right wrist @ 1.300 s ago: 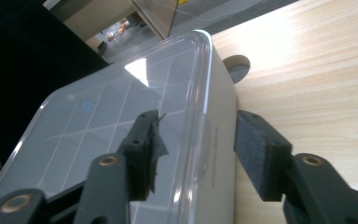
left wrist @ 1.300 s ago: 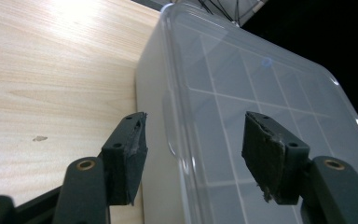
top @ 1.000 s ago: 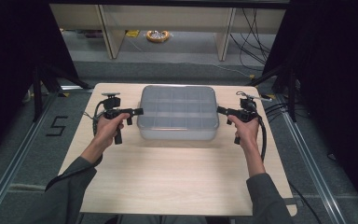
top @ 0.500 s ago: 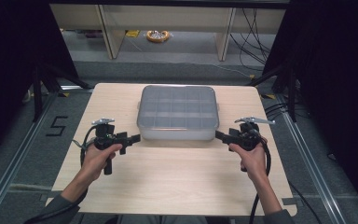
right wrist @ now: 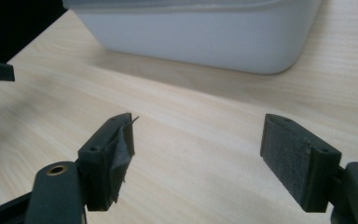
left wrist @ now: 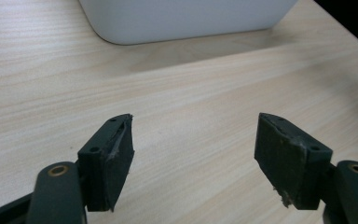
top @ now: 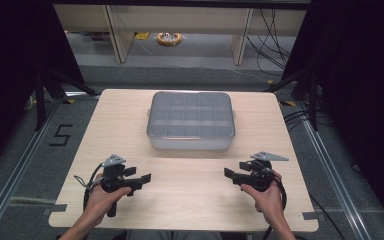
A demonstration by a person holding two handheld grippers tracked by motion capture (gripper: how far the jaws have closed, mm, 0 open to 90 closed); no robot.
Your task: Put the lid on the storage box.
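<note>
box: lidded plastic box (top: 191, 121) with a grid of compartments, sits at the far middle of the tabletop (top: 190, 200), flat, nothing touching it; whether anything lies inside, can't tell through the cloudy lid.
left gripper: my left gripper (top: 139, 179) is at the near left, low over the bare wood, jaws spread wide and empty, pointing right toward the centre.
right gripper: my right gripper (top: 231, 173) is at the near right, jaws spread wide and empty too, pointing left toward the centre; well apart from the box.
risk 1: I judge the worst case is an uneven grab. If one side bites the box wall before the other, the box turns or slides on the smooth wood.
risk 2: the box corners are rounded and the walls look slick; a shallow pinch near a corner (left wrist: 107, 35) could slip off.
risk 3: the pad on one right jaw looks frayed and peeling (right wrist: 121, 149), so grip there may be weaker. Left pads look worn as well (left wrist: 119, 144).
risk 4: lifting by the lid edge may pop the lid, if it is only resting on; can't tell if it is latched.
hand pose: both forearms come in from the near edge, hands (top: 102, 197) wrapped round the handles, wrists turned inward so the jaws face each other across the near middle, roughly level with the wood.
</note>
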